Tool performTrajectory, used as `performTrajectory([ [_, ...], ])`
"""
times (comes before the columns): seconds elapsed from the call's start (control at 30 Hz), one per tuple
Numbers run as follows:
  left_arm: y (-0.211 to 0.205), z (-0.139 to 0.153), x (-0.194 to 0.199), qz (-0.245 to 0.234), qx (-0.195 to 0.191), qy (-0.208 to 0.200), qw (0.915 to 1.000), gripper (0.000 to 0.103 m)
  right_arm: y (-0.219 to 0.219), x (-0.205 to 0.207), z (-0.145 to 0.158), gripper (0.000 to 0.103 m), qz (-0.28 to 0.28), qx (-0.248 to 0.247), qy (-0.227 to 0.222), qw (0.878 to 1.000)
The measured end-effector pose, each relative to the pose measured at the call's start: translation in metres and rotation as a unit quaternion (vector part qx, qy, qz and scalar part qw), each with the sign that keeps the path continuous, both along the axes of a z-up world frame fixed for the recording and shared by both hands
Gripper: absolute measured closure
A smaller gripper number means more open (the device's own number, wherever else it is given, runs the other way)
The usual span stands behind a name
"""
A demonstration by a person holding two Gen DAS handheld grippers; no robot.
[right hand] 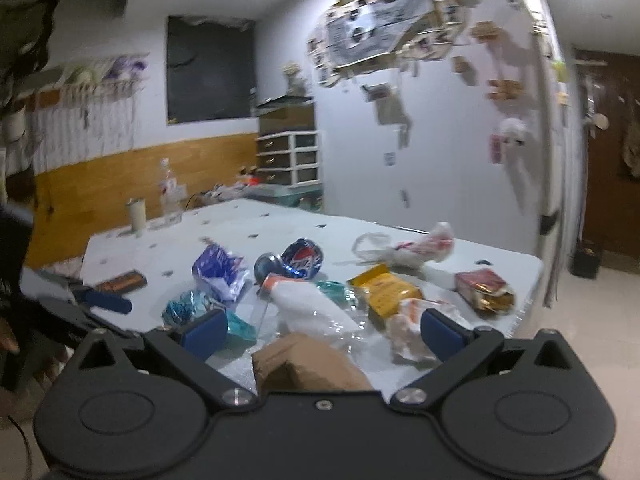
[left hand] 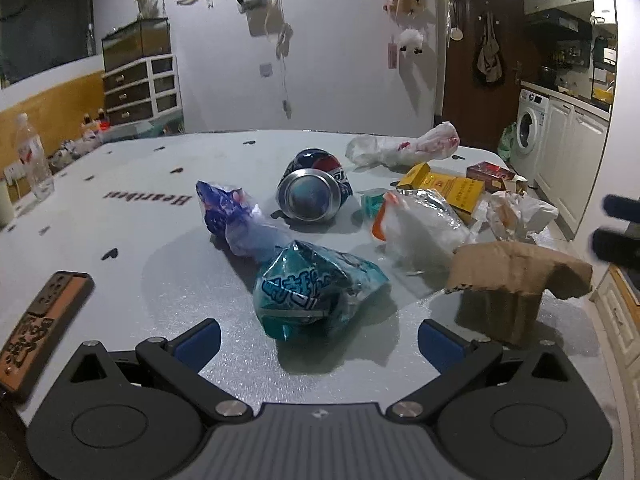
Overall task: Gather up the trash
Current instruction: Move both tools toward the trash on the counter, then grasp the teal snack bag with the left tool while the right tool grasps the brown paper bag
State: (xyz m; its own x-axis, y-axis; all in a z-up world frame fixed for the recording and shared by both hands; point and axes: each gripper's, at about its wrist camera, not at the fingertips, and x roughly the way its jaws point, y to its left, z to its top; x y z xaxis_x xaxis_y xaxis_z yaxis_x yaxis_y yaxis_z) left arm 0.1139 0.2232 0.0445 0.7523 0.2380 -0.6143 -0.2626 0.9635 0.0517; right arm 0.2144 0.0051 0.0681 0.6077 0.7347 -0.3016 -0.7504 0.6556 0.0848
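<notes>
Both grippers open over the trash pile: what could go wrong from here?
The teal wrapper overlaps the purple wrapper, so the open left gripper may drag both or slip on the film. The soda can lies on its side and could roll if nudged. The red pack sits near the table edge, so the right gripper might knock it off.

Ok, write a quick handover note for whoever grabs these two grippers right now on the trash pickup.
Left gripper: open, empty, lined up on the crumpled teal plastic snack bag.
Right gripper: open, empty, over the torn brown cardboard piece.
On the white table: crushed blue soda can, purple crinkled wrapper, clear plastic bag with orange strip, yellow carton, red packet, white-and-red plastic bag, crumpled white paper.
Done: nothing visibly collected; no bin in view.
Left: every piece.
</notes>
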Motion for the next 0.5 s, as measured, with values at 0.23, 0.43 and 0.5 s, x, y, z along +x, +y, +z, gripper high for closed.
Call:
performTrajectory([
  [0.23,0.012,-0.006,0.016,-0.012,0.0,0.008,0.9999,0.0,0.04,0.015,-0.025,0.0,0.04,-0.076,0.018,0.996],
  [0.43,0.019,-0.011,0.028,-0.03,-0.003,-0.006,0.9995,0.0,0.051,0.017,-0.04,0.003,0.059,-0.098,0.021,0.993],
  [0.5,0.019,-0.015,0.034,-0.03,0.004,-0.006,0.9995,0.0,0.053,0.017,-0.042,0.013,0.056,-0.103,0.015,0.993],
])
